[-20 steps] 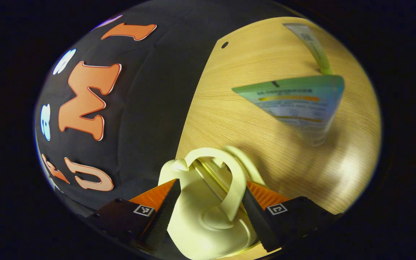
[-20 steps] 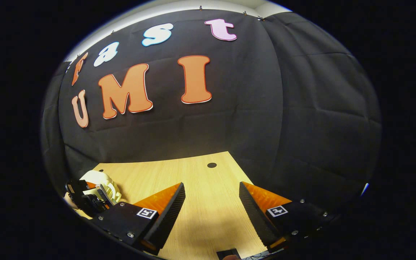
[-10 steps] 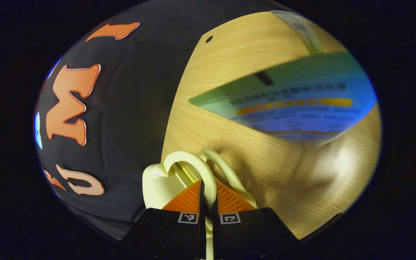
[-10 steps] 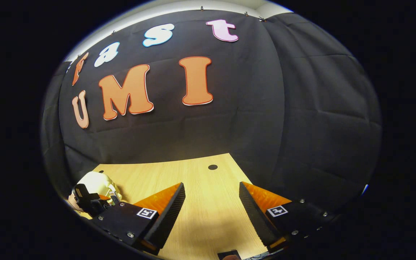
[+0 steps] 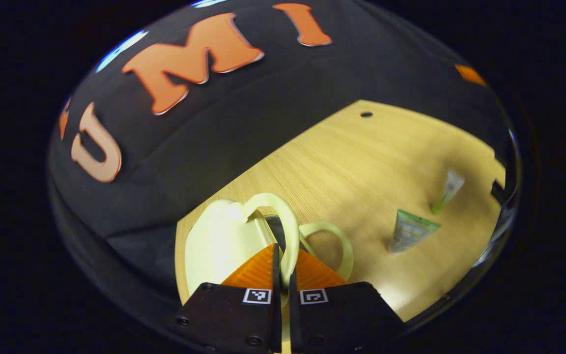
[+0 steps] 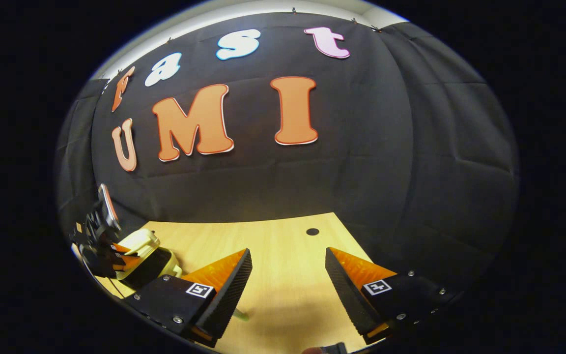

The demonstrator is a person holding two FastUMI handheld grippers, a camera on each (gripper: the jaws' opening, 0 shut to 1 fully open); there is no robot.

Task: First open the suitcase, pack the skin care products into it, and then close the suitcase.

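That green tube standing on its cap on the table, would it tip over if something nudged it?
Probably. The green tube stands on a narrow cap and flares to a wide flat end, so it looks top-heavy and a sideways push should topple it. Its flattened body looks soft, likely to give when squeezed. It probably would not roll far.

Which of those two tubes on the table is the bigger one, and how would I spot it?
Start at the wooden table, then go right of the pale yellow suitcase. The wide tube lies nearer the suitcase, broad with a green end; its neighbour, the slim tube, is much thinner.
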